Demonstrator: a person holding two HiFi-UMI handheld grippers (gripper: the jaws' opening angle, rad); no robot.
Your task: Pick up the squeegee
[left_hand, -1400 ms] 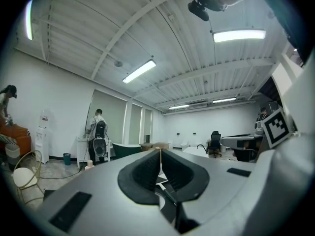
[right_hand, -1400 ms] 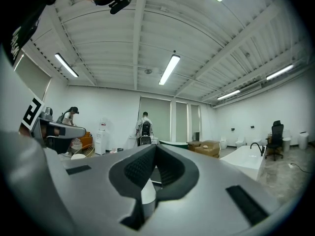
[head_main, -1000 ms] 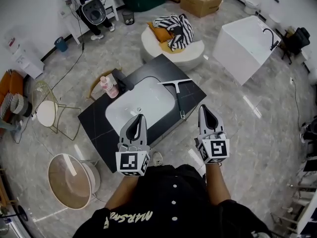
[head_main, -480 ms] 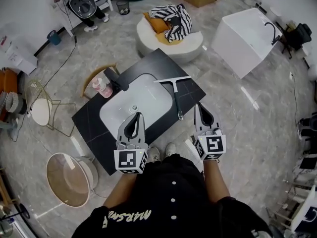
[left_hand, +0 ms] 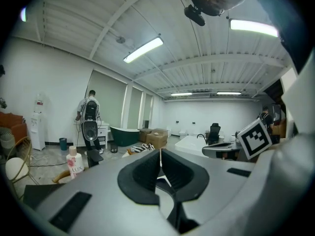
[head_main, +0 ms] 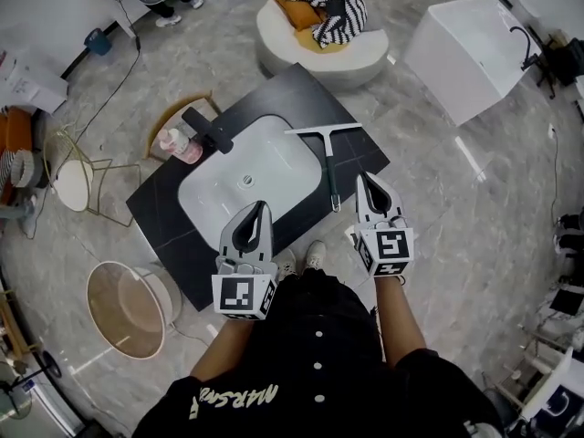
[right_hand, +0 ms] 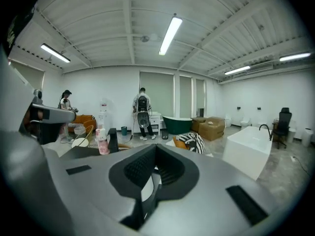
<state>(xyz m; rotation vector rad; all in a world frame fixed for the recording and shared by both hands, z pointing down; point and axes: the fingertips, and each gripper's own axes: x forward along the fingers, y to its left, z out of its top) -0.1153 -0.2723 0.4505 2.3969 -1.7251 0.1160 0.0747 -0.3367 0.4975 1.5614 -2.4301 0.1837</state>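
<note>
Head view: our left gripper (head_main: 262, 205) and right gripper (head_main: 363, 177), jaws together and empty, hover near the squeegee (head_main: 329, 167) on the black counter (head_main: 169, 215).

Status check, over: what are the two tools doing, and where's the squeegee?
Left tool, right tool: both shut, empty. Squeegee flat on black counter beside basin, untouched. Nothing between right tool and its handle.

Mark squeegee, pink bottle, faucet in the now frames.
squeegee (head_main: 328, 167), head view, middle of handle
pink bottle (head_main: 180, 147), head view, bottle body
faucet (head_main: 208, 130), head view, black spout
</note>
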